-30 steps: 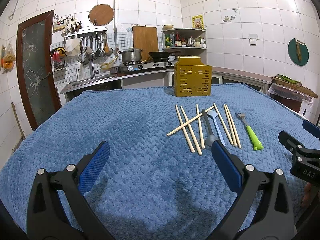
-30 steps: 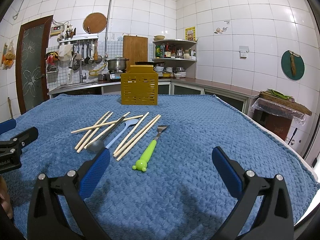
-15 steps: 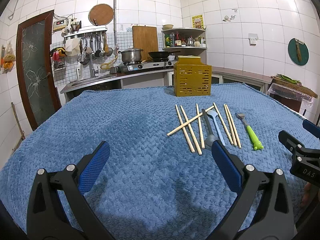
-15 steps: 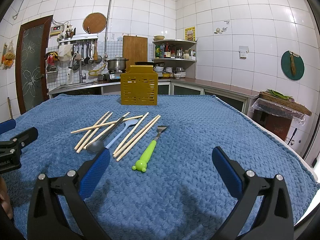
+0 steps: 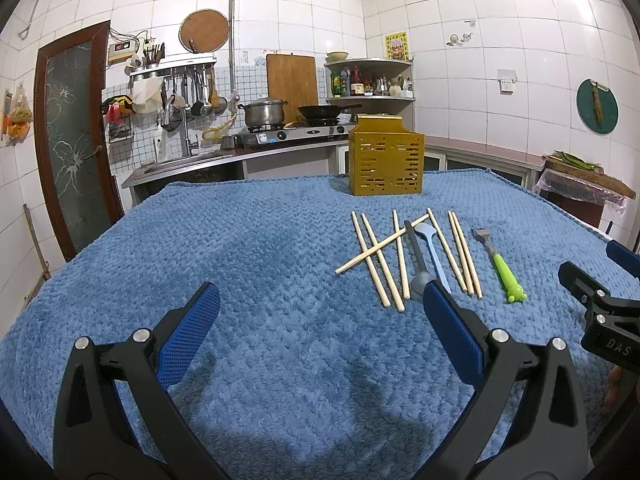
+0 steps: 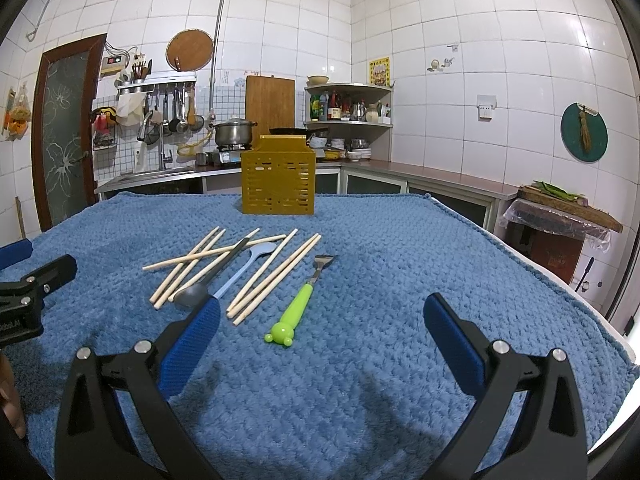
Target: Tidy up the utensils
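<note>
Several wooden chopsticks (image 5: pixel 378 258) (image 6: pixel 200 264) lie loose on the blue blanket (image 5: pixel 260 280) (image 6: pixel 380 280), one crossing the others. Among them rest a grey spoon (image 5: pixel 418 264) (image 6: pixel 218 276) and a light blue spoon (image 5: pixel 434 254) (image 6: pixel 244 268). A green-handled peeler (image 5: pixel 502 268) (image 6: pixel 298 304) lies to their right. A yellow slotted utensil holder (image 5: pixel 385 160) (image 6: pixel 278 180) stands upright behind them. My left gripper (image 5: pixel 320 320) hovers open near the front, left of the utensils. My right gripper (image 6: pixel 322 330) is open, just short of the peeler's handle end.
A kitchen counter with a sink, a stove and a pot (image 5: pixel 264 112) runs behind the table. A wooden board on a plastic-covered stand (image 6: pixel 568 208) sits at the right. The blanket's right edge (image 6: pixel 560 280) drops off near my right gripper.
</note>
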`<state>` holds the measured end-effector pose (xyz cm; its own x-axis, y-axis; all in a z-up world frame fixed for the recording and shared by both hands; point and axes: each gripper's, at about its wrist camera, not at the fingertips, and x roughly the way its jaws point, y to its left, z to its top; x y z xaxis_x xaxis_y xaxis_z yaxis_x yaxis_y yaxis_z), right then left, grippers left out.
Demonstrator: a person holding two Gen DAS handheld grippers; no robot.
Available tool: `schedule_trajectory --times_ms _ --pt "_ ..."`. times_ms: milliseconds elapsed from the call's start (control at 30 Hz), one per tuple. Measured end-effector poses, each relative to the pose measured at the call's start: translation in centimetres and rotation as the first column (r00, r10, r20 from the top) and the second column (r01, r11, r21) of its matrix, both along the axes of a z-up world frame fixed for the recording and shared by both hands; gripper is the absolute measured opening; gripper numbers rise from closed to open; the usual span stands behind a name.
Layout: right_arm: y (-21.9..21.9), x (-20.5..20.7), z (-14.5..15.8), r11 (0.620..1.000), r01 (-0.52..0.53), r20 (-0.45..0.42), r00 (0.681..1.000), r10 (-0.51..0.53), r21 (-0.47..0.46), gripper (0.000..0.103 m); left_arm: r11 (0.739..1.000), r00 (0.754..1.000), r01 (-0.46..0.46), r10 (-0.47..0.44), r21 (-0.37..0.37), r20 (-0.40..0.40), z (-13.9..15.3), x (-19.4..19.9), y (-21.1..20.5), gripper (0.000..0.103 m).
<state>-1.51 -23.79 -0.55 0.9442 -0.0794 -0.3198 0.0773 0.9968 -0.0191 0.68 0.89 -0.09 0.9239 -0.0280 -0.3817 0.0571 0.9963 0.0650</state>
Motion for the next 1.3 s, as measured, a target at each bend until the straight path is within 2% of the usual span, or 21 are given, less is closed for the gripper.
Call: schedule_trajectory --times_ms 967,1200,1300 --pt "0.1 -0.6 0.1 1.000 0.001 0.016 1.000 -0.001 0.000 0.099 1.000 1.000 0.003 -0.003 -0.001 0.007 0.5 -0.6 -0.1 0.098" --pt "0.0 0.9 1.2 1.000 -0.021 -0.073 0.997 0.023 0.022 0.099 1.000 0.995 0.023 -0.025 -0.016 -0.096 1.1 1.3 0.3 0.098" --pt "0.1 1.8 2.1 0.999 -0.031 -0.071 0.997 0.032 0.023 0.099 0.999 0.990 0.026 -0.030 -0.035 -0.136 1.7 2.7 0.9 0.098"
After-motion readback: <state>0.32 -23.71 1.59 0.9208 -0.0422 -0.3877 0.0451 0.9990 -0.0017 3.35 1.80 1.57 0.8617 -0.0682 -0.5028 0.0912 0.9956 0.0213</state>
